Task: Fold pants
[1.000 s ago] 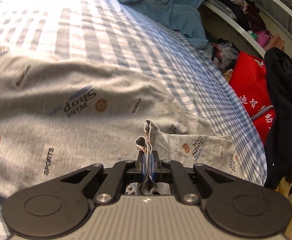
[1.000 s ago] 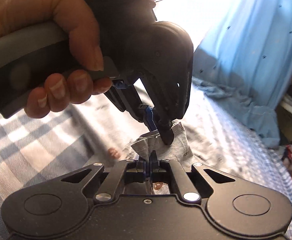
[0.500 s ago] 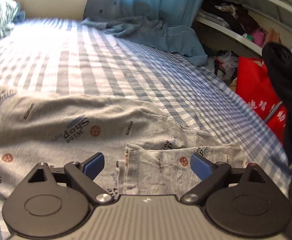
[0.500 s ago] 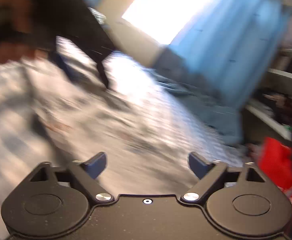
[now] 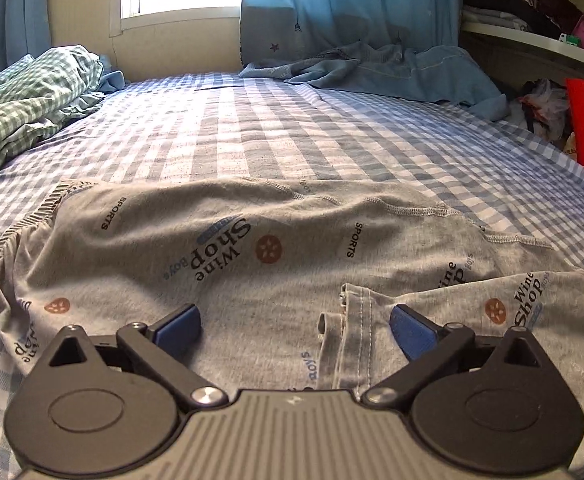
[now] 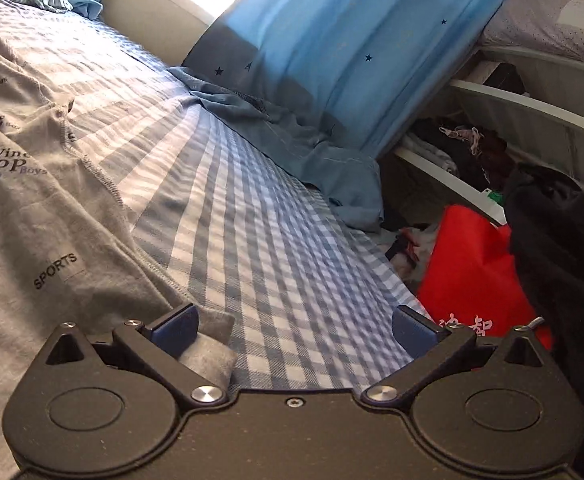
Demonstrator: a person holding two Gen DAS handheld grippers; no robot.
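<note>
The grey printed pants (image 5: 275, 248) lie spread across the checked bed (image 5: 251, 132), waistband (image 5: 31, 216) off to the left and a leg cuff (image 5: 356, 336) doubled back over the body of the garment near the front edge. The left gripper (image 5: 296, 328) hovers low over that cuff with its fingers spread wide and nothing between them. The right gripper (image 6: 292, 328) sits at the outer side of the pants (image 6: 31, 208), fingers likewise released; a small roll of grey fabric (image 6: 207, 354) rests just inside its left finger, touching the pad, but is not pinched.

From where I stand, the first fold looks laid down and the next one wants two fresh grips. To do it well, I would take the cloth at matching points along the folded edge, one gripper near the cuff, the other farther out, and bite through all layers at once so the underside does not slide away. The knit looks soft and limp, so it will likely sag between the grips; keeping light tension across the span should help the crease land straight. Lift only enough to clear the bed. The red bag (image 6: 476, 272) and clutter beside the mattress are close to the right gripper, so a wide swing there risks dragging the pants off the edge.
</note>
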